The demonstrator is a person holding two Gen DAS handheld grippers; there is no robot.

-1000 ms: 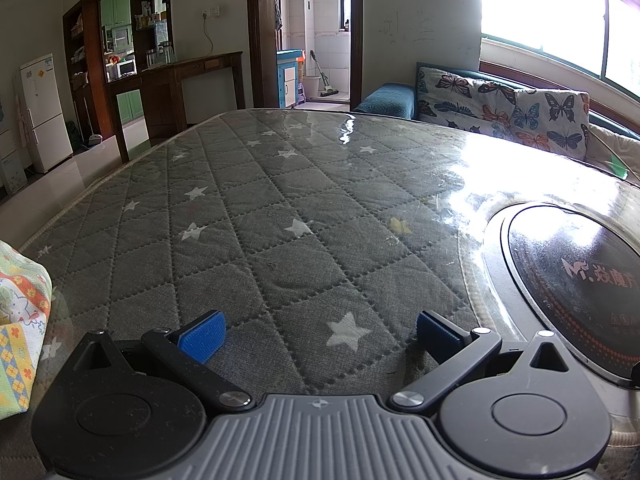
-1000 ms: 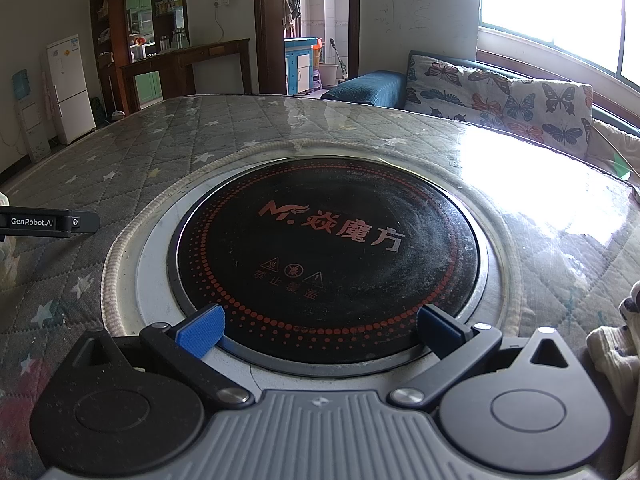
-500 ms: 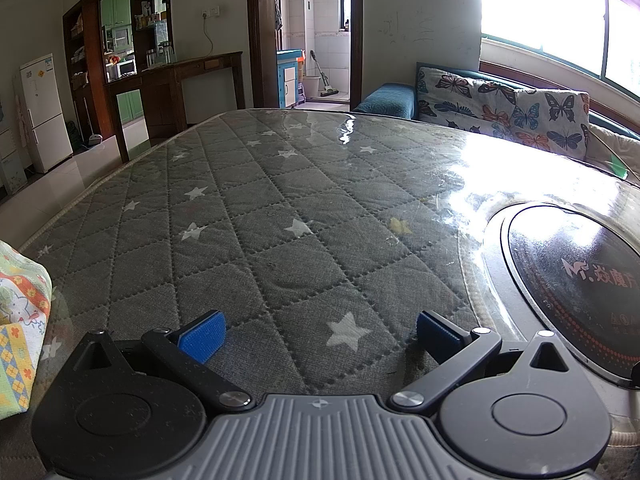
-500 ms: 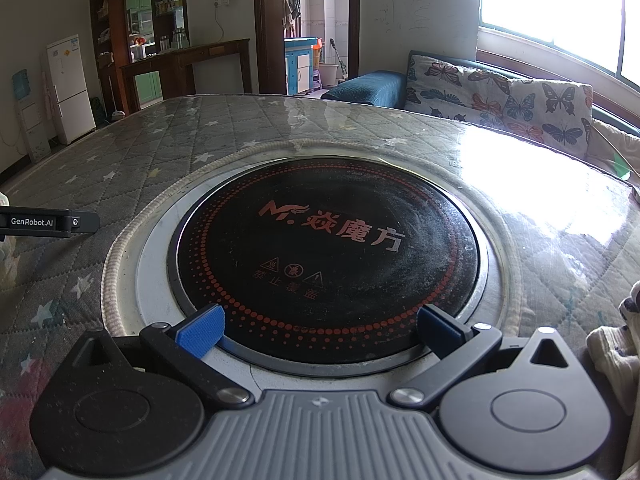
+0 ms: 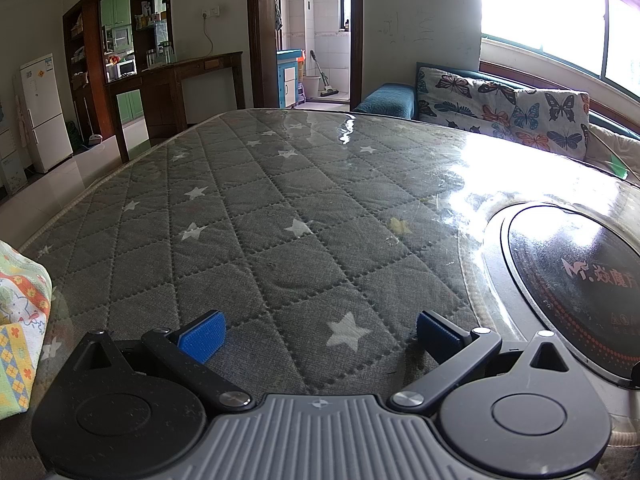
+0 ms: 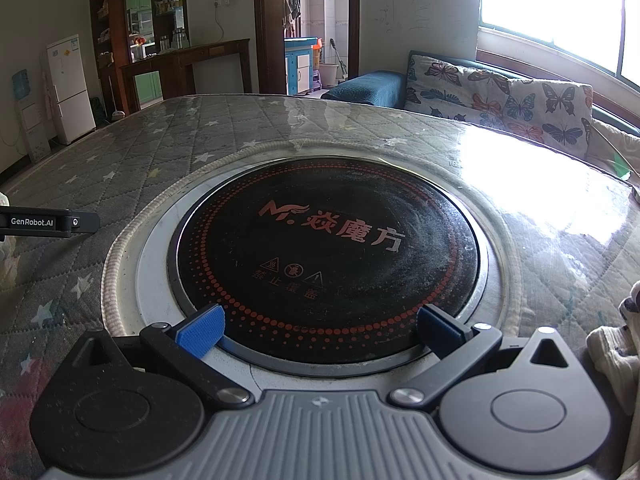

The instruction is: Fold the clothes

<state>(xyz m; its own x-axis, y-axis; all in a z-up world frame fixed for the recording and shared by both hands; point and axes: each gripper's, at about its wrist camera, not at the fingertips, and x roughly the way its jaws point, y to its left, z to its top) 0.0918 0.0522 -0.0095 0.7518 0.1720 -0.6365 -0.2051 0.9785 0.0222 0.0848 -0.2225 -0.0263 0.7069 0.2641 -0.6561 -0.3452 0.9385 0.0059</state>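
From the left wrist, the left gripper point(image 5: 318, 330) is seen spread wide over the table point(image 5: 280, 200), gripping nothing, a patterned cloth point(image 5: 20, 312) lying at its left edge. From the right wrist, the right gripper point(image 6: 320, 330) is likewise held apart above the cooktop point(image 6: 324, 256), with white clothes point(image 6: 616, 344) bunched at the right.

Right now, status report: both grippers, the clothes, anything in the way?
Left gripper open, empty, over quilted table. Right gripper open, empty, over hotplate. Patterned cloth at far left edge, white cloth far right; neither touched.
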